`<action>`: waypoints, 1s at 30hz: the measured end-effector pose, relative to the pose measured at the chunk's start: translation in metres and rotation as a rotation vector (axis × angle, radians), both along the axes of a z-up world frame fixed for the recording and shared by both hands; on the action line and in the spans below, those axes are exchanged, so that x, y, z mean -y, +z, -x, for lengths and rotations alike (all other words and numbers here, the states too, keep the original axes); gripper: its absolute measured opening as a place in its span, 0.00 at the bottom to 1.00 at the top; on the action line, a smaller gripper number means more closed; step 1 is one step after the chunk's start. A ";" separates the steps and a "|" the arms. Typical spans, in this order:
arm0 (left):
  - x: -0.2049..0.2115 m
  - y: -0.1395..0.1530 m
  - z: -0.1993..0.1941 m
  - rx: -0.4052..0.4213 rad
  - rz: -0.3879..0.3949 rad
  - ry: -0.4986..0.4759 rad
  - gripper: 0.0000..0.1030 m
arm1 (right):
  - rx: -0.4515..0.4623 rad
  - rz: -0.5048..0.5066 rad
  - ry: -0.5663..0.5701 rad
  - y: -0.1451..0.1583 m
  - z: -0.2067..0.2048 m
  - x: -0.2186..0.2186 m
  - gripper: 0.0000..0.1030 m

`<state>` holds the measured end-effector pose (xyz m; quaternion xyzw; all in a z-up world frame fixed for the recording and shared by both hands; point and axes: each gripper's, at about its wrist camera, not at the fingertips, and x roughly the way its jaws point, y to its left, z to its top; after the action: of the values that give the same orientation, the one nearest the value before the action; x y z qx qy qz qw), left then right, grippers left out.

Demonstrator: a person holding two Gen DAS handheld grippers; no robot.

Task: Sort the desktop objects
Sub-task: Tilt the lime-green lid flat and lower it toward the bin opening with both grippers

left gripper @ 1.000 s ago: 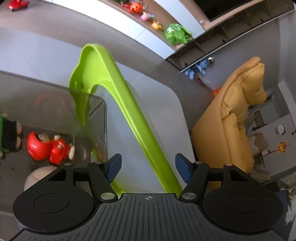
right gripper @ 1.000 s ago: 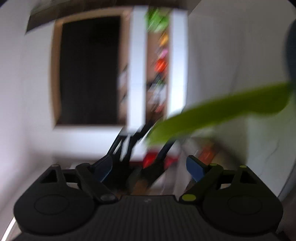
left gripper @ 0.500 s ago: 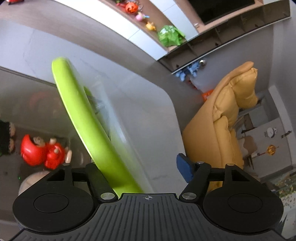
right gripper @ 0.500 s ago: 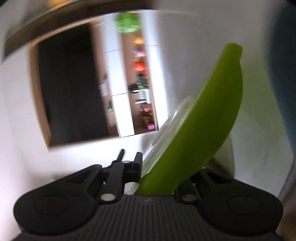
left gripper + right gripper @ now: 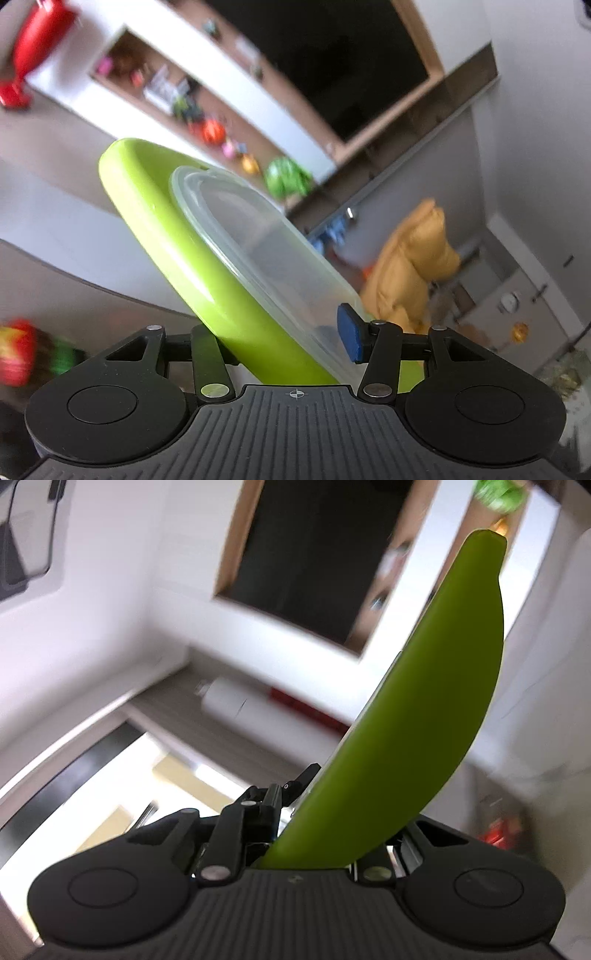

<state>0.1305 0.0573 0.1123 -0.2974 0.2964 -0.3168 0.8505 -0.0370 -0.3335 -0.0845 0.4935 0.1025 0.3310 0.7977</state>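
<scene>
A lime-green lid [image 5: 177, 258] with a clear plastic middle hangs tilted in the air between both grippers. My left gripper [image 5: 288, 343] has the lid slanting through its closing jaws. The green rim hides its left finger, and its blue right pad [image 5: 349, 338] stands at the clear panel with no firm press showing. In the right wrist view the lid [image 5: 424, 701] rises edge-on. My right gripper [image 5: 332, 834] is clamped on its lower rim, its jaws easing open a little.
A wall shelf with small toys [image 5: 214, 131] and a dark screen [image 5: 332, 55] lie ahead. A yellow cushioned seat [image 5: 413, 258] is at the right. Blurred red and green toys [image 5: 22, 350] sit low left. A white bottle [image 5: 229, 701] lies on a ledge.
The right gripper went from open to clamped on the lid's rim. The lid came up off the clear box and tilted. The left gripper swung upward and its jaws narrowed around the lid.
</scene>
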 end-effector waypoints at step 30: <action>-0.172 -0.116 -0.017 -0.405 0.115 0.227 0.98 | -0.368 0.144 0.095 -0.091 0.031 -0.020 0.78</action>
<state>0.1476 0.2289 -0.0039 -0.4341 0.4072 -0.1695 0.7855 -0.0675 -0.3140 -0.1758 0.4820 0.2931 0.2646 0.7821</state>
